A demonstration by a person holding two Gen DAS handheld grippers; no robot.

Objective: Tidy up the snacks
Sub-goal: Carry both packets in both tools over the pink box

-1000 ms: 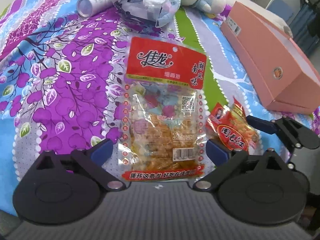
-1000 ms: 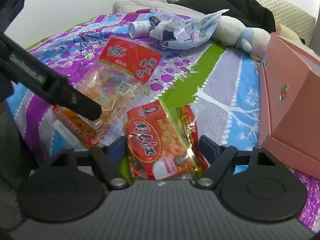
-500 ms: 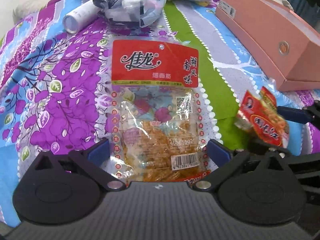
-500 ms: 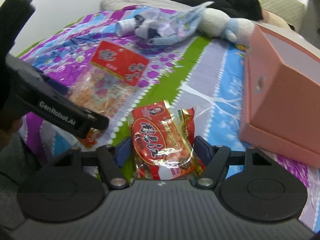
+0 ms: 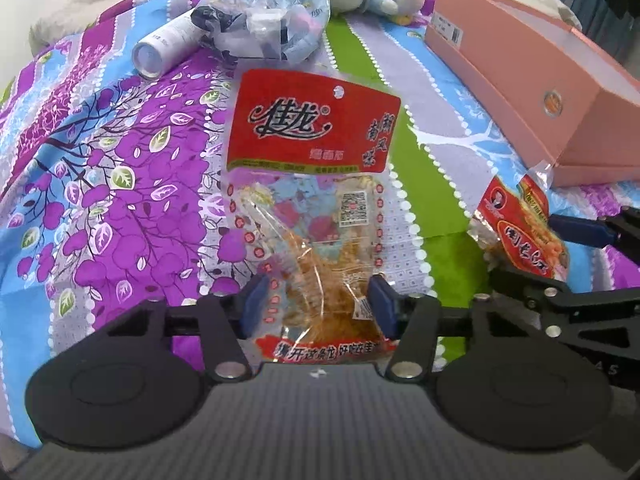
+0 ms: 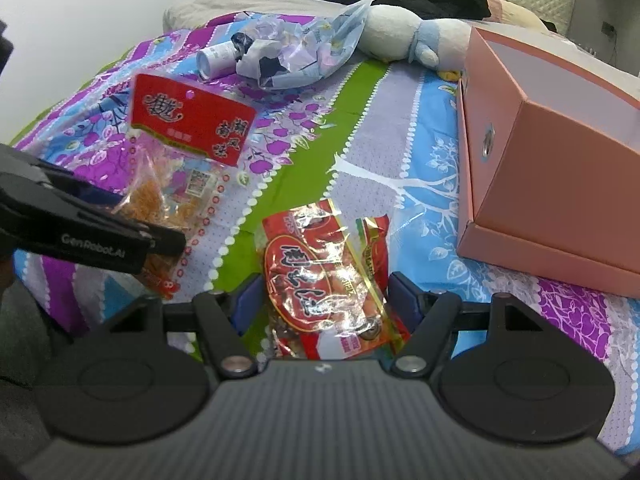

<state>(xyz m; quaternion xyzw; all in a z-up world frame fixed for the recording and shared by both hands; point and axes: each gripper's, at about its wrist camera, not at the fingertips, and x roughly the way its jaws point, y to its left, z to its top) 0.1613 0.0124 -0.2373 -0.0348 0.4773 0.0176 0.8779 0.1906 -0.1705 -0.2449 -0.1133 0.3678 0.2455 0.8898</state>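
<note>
Floral bedspread (image 5: 120, 200) carried pink box (image 6: 552, 168) at right. Left gripper (image 5: 318, 308) pinched clear snack bag (image 5: 316, 216) at its near end; right gripper (image 6: 326, 304) clamped red snack packet (image 6: 320, 280) beside it, near box.

Floral bedspread (image 5: 120, 184) carries pink box (image 5: 532, 92), bottle (image 5: 164, 46), plush toy (image 6: 404, 40)

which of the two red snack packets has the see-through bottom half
The larger flat packet with the red header card, gripped by the left gripper. Its lower half is clear, showing orange strips; the smaller crinkly red packet in the right gripper is printed nearly all over.
</note>
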